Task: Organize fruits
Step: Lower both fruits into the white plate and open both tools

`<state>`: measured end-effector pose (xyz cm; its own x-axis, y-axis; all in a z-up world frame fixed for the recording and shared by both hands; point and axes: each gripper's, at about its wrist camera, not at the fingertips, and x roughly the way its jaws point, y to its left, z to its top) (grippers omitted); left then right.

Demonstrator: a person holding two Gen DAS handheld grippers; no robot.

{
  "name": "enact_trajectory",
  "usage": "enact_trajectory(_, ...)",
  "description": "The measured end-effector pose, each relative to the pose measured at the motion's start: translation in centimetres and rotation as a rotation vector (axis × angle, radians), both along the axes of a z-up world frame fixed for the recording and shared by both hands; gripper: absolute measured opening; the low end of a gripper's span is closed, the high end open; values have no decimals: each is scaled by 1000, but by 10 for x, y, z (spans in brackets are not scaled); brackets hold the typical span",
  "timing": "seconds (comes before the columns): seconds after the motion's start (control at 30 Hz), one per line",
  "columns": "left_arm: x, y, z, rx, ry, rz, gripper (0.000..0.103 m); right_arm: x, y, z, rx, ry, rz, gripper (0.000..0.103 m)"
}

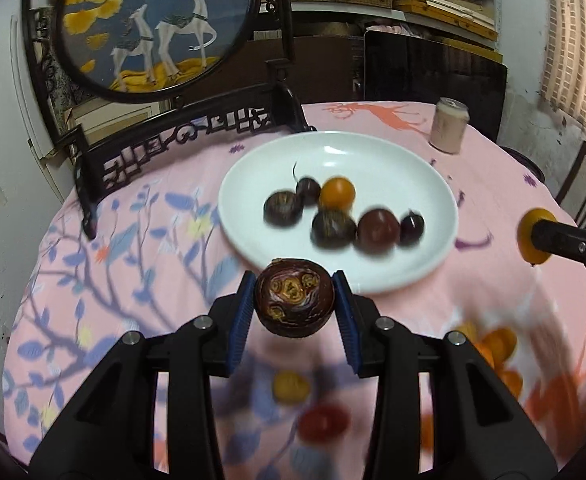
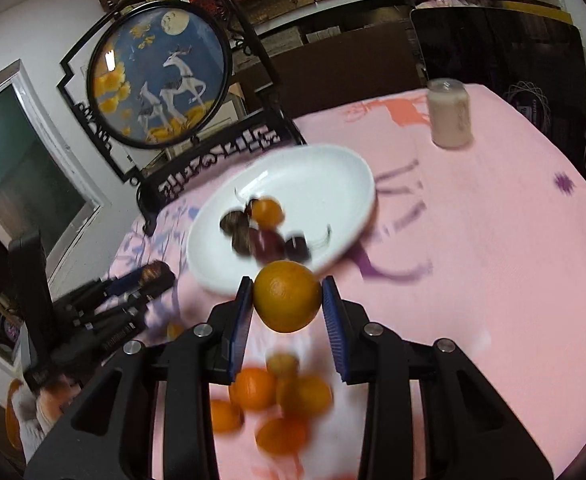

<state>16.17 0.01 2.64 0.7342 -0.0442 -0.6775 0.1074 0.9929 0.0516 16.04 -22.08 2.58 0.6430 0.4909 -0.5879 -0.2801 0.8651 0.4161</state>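
Note:
My left gripper [image 1: 295, 304] is shut on a dark brown water chestnut [image 1: 295, 302] and holds it above the cloth, just in front of the white plate [image 1: 413, 176]. The plate holds several dark fruits [image 1: 333, 227] and one small orange [image 1: 337, 193]. My right gripper [image 2: 287, 302] is shut on an orange [image 2: 287, 296] and holds it in the air near the plate's [image 2: 333, 176] front edge. The right gripper with its orange also shows at the right of the left wrist view [image 1: 535, 236]. The left gripper shows at the left of the right wrist view [image 2: 149, 276].
Loose oranges [image 2: 281, 400] lie on the pink floral tablecloth [image 2: 493, 260] below the right gripper. A yellow and a red fruit [image 1: 323, 422] lie under the left gripper. A pale can [image 1: 451, 125] stands at the back right. A black-framed deer screen [image 1: 153, 28] stands at the back left.

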Motion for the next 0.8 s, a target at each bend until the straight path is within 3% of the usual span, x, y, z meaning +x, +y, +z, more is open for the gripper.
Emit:
enact_trajectory(0.23, 46, -5, -6, -1, 14, 9, 39, 66, 22, -14, -14, 30, -33, 35)
enact_trajectory(0.47, 79, -2, -22, -32, 57, 23, 41, 100, 31, -29, -51, 32, -38, 36)
enact_trajectory(0.57, 84, -4, -28, 1, 39, 55, 67, 104, 31, -39, -29, 56, -15, 45)
enact_trajectory(0.67, 86, -4, -32, 0, 51, 60, 67, 103, 30, -39, -36, 46, -28, 51)
enact_trajectory(0.8, 82, -2, -27, 2, 25, 74, 69, 99, 29, -38, -28, 47, -31, 51)
